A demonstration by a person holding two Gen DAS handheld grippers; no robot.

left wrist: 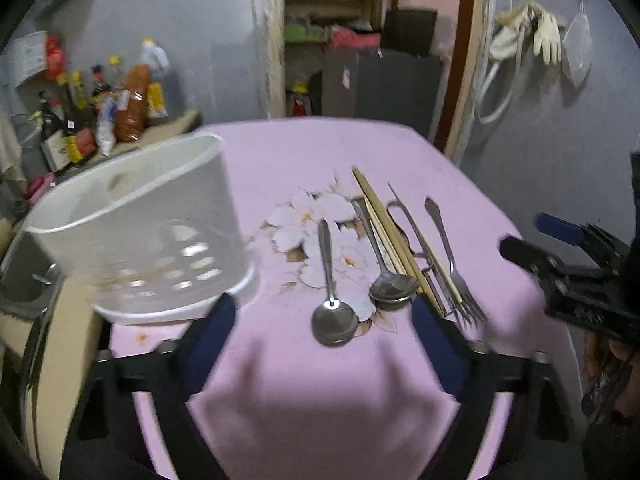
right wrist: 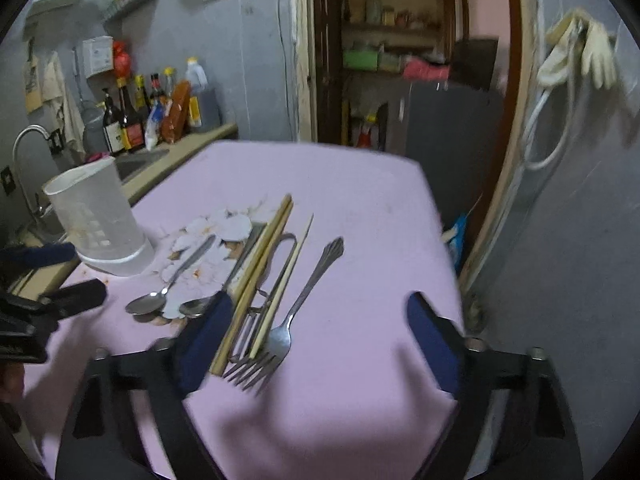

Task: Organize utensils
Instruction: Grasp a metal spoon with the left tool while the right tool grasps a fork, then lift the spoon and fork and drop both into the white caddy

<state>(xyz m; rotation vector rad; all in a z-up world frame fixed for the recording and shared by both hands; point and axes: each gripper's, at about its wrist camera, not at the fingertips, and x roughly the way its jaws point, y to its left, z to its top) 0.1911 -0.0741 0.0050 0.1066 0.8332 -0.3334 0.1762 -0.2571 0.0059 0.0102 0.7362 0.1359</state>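
Note:
A white perforated utensil holder (left wrist: pixel 148 232) stands at the table's left; it also shows in the right wrist view (right wrist: pixel 96 216). On the pink tablecloth lie two spoons (left wrist: pixel 332 292) (left wrist: pixel 384 256), a pair of wooden chopsticks (left wrist: pixel 394 236), a thin skewer and forks (left wrist: pixel 452 256). In the right wrist view the chopsticks (right wrist: pixel 256 276), a fork (right wrist: pixel 304 296) and the spoons (right wrist: pixel 168 288) lie just ahead. My left gripper (left wrist: pixel 324 320) is open and empty, above the table before the spoons. My right gripper (right wrist: pixel 316 328) is open and empty, over the fork tines.
A counter with sauce bottles (right wrist: pixel 152 108) and a sink with faucet (right wrist: pixel 24 148) runs along the left. A doorway with shelves (right wrist: pixel 392 40) lies beyond the table. Gloves (right wrist: pixel 580 52) hang on the right wall. The table's right edge (right wrist: pixel 444 232) drops off near the door.

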